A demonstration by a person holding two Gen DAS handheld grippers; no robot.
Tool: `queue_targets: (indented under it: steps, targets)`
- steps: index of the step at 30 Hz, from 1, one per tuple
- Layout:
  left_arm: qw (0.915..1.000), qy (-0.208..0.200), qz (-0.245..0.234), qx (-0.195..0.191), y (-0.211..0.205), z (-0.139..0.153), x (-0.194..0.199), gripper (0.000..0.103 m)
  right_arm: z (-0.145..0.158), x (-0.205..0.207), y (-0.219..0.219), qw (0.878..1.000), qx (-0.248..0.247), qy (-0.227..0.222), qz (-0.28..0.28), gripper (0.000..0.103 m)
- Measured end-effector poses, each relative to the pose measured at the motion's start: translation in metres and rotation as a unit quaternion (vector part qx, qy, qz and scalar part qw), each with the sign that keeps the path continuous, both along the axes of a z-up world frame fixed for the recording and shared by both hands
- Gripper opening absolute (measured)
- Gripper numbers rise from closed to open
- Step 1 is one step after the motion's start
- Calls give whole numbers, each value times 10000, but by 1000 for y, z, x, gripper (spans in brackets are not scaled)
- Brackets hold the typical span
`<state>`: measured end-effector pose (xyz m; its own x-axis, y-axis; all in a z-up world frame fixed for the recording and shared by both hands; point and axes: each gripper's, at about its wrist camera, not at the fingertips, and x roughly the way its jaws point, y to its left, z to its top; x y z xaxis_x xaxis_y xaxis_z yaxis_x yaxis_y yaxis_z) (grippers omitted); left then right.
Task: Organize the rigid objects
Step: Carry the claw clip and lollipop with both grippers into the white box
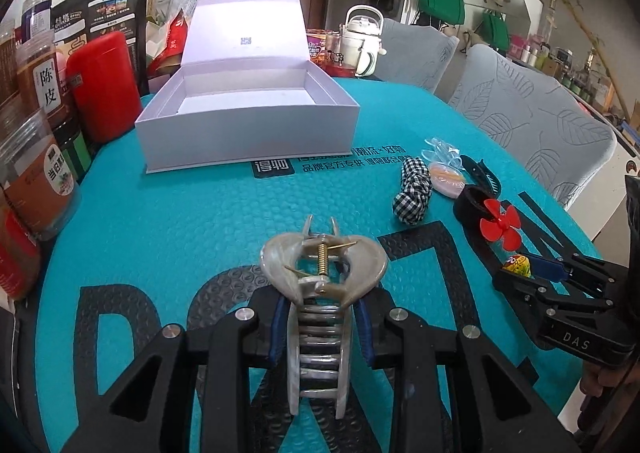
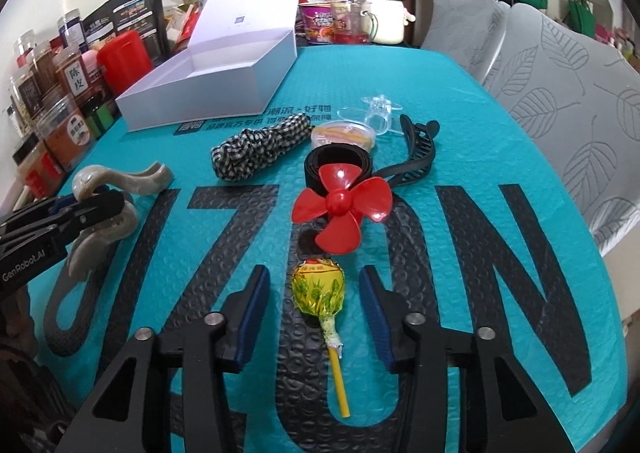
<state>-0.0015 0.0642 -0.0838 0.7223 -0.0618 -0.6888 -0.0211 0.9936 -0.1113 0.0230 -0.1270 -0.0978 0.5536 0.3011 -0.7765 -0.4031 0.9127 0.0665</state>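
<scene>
Nearest, the left tool (image 1: 320,325) is clamped on a pearly claw clip (image 1: 320,293), held over the desk (image 1: 180,213). The right tool (image 2: 312,317) gapes wide around a lollipop (image 2: 318,289) lying on the desk, not gripped. Beyond lie a red fan (image 2: 342,209), a checked scrunchie (image 2: 260,149) and a black clip (image 2: 416,157). Far left, the white box (image 1: 248,125) looks empty: sorting seems barely begun. Readable: "DAS", "GenRobot.AI", a jar marked 陈皮.
</scene>
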Motion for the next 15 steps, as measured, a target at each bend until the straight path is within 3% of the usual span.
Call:
queue_targets:
  steps: [1,2,4,7,15]
  targets:
    - [10000,-67,-23,-17,0,0,-1,29,0,0,0,10000,-6,-22,-38,28]
    - [9999,-136,-36,-58,1,-1,-2,29,0,0,-1,10000,16,-19,-70,24]
    - [9997,-162,-29,-175,4,-1,-2,28,0,1,-2,9999,119,29,-88,24]
    - [9999,-169,0,22,1,1,-3,28,1,-1,-2,9998,160,62,-75,24]
    - [9995,-322,21,-23,3,12,-14,28,5,-9,-1,9993,359,88,-11,24]
